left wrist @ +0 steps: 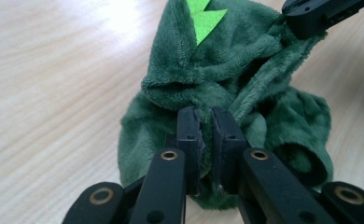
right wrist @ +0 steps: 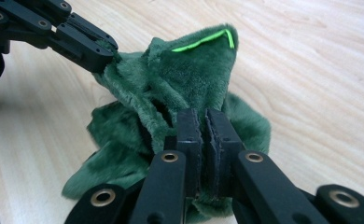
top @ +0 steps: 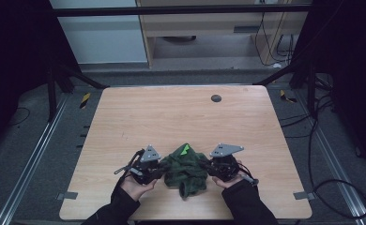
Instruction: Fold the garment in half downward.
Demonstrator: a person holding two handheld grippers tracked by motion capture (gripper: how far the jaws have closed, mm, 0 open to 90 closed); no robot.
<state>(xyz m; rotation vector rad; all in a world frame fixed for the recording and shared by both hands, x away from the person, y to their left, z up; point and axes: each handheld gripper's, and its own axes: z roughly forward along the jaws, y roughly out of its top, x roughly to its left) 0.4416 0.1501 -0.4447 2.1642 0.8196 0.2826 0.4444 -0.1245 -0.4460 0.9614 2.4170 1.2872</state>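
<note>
One small green fleece garment (top: 186,169) lies bunched on the near middle of the wooden table (top: 171,117), with a bright green patch (top: 186,149) on its raised far fold. It looks light, soft and floppy, so it should sag and stretch wherever it is lifted; an edge or a thick fold seems the best place to pinch. The left gripper (left wrist: 206,135) sits at its left side, jaws nearly closed with plush between the tips. The right gripper (right wrist: 205,133) sits at its right side, jaws likewise pressed together on a fold. A hand (top: 138,186) holds each gripper, dark sleeves coming from the near edge.
</note>
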